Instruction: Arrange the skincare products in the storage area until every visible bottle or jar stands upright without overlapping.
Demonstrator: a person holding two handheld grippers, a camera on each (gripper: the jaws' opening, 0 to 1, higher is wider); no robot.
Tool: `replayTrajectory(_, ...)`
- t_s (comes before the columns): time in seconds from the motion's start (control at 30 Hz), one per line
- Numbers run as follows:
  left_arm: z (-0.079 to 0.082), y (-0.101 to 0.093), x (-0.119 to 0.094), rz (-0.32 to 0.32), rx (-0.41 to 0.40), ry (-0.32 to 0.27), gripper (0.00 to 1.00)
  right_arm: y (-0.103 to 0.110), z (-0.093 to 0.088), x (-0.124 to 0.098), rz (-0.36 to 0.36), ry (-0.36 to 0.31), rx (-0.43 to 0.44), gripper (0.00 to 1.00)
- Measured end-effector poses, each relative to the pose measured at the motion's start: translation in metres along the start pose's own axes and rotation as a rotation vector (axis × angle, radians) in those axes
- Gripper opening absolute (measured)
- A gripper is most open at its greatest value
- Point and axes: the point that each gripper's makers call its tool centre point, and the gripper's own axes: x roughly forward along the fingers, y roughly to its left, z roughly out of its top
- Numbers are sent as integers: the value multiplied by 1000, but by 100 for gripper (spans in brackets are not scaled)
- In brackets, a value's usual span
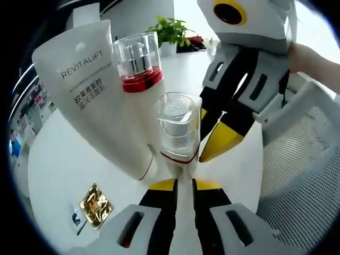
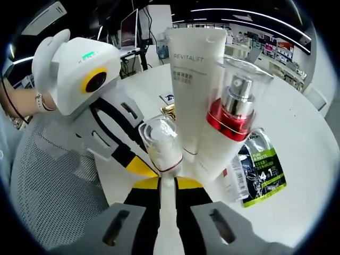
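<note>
On the white table (image 1: 64,164), both tools, left (image 1: 184,184) and right (image 2: 167,183), clamp the small clear-capped bottle (image 1: 178,127) beside the tube (image 1: 101,85).

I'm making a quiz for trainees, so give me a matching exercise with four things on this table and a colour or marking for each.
Things:
1. tube
2. tall pump bottle
3. sachet
4. foil packet

Marks:
A. gold
B. red band
C. REVITALIFT lettering
D. black and green print

Pairs: 1-C, 2-B, 3-D, 4-A
</note>
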Motion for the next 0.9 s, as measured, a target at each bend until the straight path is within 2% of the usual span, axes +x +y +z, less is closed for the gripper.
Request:
replayTrajectory(0.6, 12, 5, 13, 12, -11, -4, 4, -20, -3, -3, -42, -7, 29, 9)
replayTrajectory(0.9, 13, 7, 15, 15, -17, 5, 5, -22, -4, -2, -38, -2, 29, 10)
